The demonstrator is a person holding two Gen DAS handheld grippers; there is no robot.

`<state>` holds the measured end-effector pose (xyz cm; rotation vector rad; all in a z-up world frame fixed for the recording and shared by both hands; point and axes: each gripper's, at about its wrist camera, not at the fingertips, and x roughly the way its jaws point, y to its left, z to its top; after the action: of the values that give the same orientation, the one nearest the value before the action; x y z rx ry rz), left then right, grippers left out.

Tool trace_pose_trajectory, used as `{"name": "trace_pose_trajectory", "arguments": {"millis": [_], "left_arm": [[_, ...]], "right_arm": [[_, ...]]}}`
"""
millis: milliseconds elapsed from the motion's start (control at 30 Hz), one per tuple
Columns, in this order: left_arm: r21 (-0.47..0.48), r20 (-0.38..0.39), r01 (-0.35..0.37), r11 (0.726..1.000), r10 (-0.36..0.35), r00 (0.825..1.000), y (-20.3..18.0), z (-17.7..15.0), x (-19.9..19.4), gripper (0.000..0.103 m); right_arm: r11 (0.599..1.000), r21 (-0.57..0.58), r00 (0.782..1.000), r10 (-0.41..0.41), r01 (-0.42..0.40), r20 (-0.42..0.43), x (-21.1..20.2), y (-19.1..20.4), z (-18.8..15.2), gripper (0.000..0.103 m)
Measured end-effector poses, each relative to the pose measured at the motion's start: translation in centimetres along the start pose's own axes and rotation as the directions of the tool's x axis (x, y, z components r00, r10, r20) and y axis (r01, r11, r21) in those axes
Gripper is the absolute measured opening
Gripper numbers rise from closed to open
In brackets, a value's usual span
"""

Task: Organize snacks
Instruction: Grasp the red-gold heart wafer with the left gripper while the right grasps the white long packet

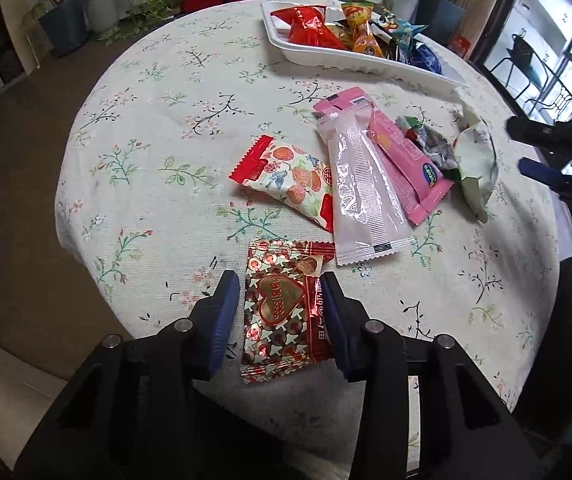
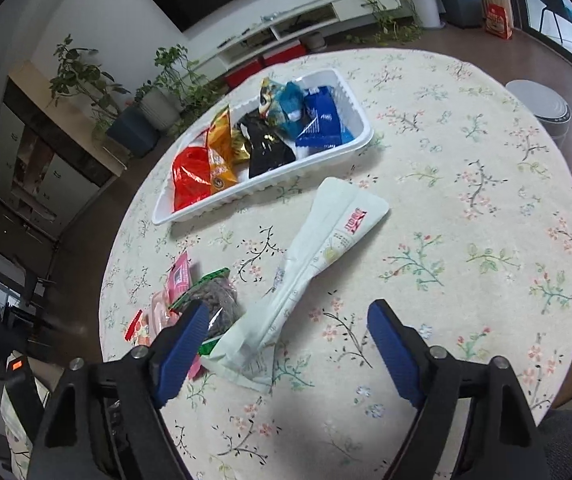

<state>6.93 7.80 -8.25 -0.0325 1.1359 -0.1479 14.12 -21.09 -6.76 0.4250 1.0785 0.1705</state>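
Observation:
A red-and-silver heart-print packet [image 1: 282, 312] lies at the near table edge. My left gripper [image 1: 280, 292] is shut on it, a blue pad against each long side. Beyond it lie a red-and-white peach-print packet [image 1: 290, 184], a pale pink long packet [image 1: 362, 192], a pink packet [image 1: 406, 168], a dark seed packet [image 1: 430, 144] and a crumpled white-green bag [image 1: 478, 160]. My right gripper [image 2: 290, 308] hangs open just above the near end of the white-green bag [image 2: 326, 248], touching nothing. A white tray [image 2: 246, 196] at the back holds several snacks.
The round table carries a floral cloth [image 2: 466, 208], bare on its right half. The right gripper [image 1: 516, 146] shows at the left wrist view's right edge. Potted plants [image 2: 82, 76], a white TV bench [image 2: 286, 28] and a round grey bin [image 2: 542, 108] stand on the floor around.

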Motion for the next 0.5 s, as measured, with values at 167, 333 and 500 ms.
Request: {"name": "trace_pose_trajectory", "arguments": {"millis": [167,333,500], "left_arm": [[0.006,0.008,0.017,1.000,-0.017,1.000,-0.1,0.2,0.1,0.039],[0.009,0.009,0.036,0.999,-0.036,0.999,0.0,0.4,0.2,0.038],[0.014,0.010,0.044,0.999,-0.044,0.999,0.1,0.5,0.3,0.037]], "right_arm": [[0.997,-0.031,0.996,-0.069,0.068,-0.055,2.6,1.1,0.7,0.072],[0.990,-0.066,0.988,-0.127,0.122,-0.086,4.5,1.6,1.0,0.065],[0.977,-0.131,0.982,-0.177,0.167,-0.063,5.2,1.7,1.2,0.044]]}}
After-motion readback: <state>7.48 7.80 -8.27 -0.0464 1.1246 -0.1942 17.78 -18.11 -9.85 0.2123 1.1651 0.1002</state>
